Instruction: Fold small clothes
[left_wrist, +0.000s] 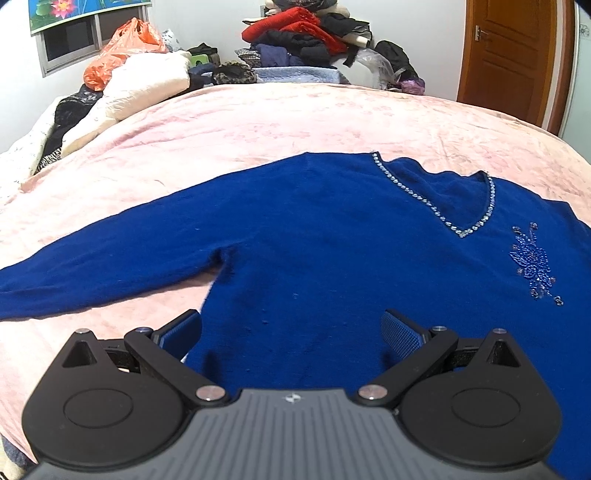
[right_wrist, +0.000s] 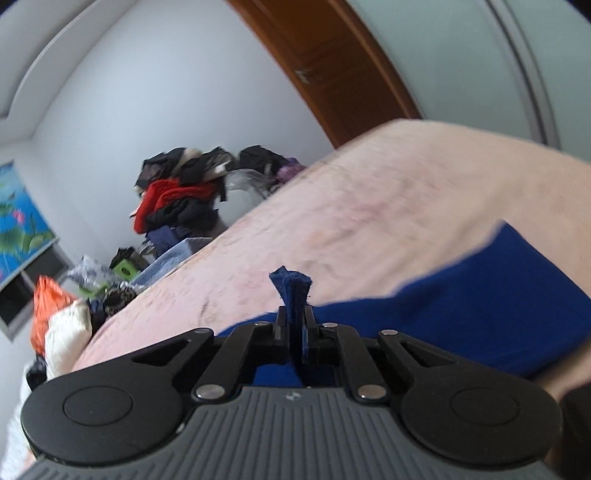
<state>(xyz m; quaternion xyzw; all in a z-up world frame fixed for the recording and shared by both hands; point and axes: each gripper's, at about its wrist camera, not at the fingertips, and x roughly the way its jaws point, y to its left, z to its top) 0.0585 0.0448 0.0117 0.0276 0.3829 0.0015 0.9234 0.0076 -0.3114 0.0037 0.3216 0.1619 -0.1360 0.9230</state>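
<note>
A royal blue V-neck sweater with a rhinestone neckline and a beaded flower lies spread flat on the pink bedspread, one sleeve stretched out to the left. My left gripper is open and empty, its jaws wide apart just above the sweater's lower body near the armpit. In the right wrist view my right gripper is shut on a pinched fold of the blue sweater; a tuft of fabric sticks up between the fingers. The view is tilted and blurred.
A pile of red and dark clothes stands behind the bed. An orange plastic bag and cream bedding lie at the back left. A wooden door is at the right.
</note>
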